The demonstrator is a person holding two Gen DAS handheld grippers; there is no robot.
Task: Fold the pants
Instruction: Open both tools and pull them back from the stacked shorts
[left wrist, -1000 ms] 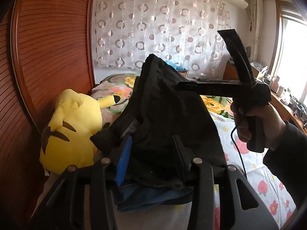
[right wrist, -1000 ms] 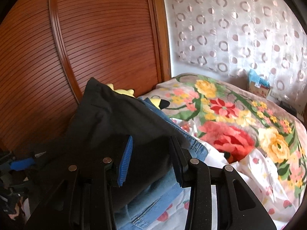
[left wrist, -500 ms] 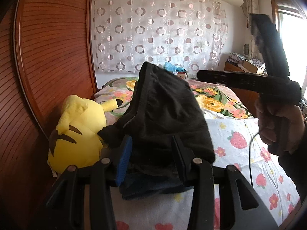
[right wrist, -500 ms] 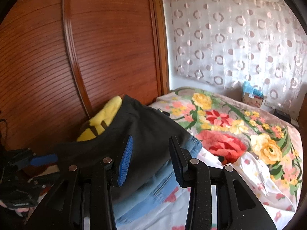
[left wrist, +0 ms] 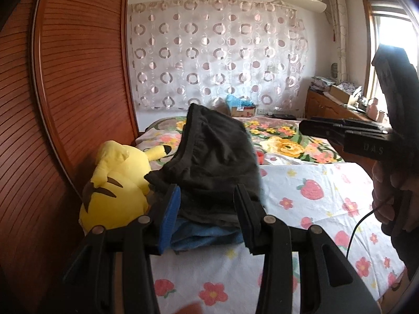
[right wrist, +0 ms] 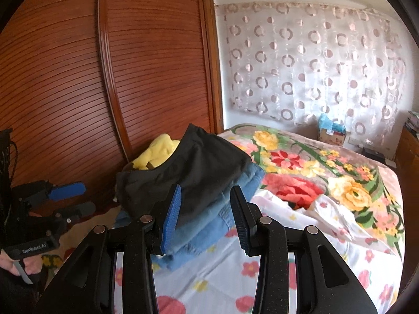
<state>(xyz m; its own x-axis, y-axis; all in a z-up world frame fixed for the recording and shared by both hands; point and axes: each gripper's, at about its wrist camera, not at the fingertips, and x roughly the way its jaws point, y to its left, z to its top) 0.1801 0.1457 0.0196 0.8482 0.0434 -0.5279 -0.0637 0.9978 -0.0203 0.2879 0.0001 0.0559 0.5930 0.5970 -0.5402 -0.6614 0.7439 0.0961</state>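
Note:
A folded pair of black pants (left wrist: 217, 162) lies on top of folded blue jeans (left wrist: 204, 235) at the bed's left side, next to the wardrobe. The same stack shows in the right wrist view, the black pants (right wrist: 199, 167) over the jeans (right wrist: 209, 225). My left gripper (left wrist: 207, 191) is open, short of the stack, with nothing between its fingers. It also appears at the left as the left gripper (right wrist: 76, 200), apart from the pile. My right gripper (right wrist: 206, 189) is open and empty too, back from the stack. A hand holds this right gripper (left wrist: 340, 130) at the right.
A yellow plush toy (left wrist: 117, 183) leans against the slatted wooden wardrobe door (left wrist: 78, 91) just left of the stack. The strawberry-print sheet (left wrist: 314, 204) covers the near bed and a floral blanket (right wrist: 314, 172) the far part. A cardboard box (right wrist: 331, 133) and a wooden desk (left wrist: 330, 107) stand behind.
Both grippers have drawn back and up from the stack, which now looks smaller and lies free on the bed. The right gripper has moved off to the right in the left wrist view.

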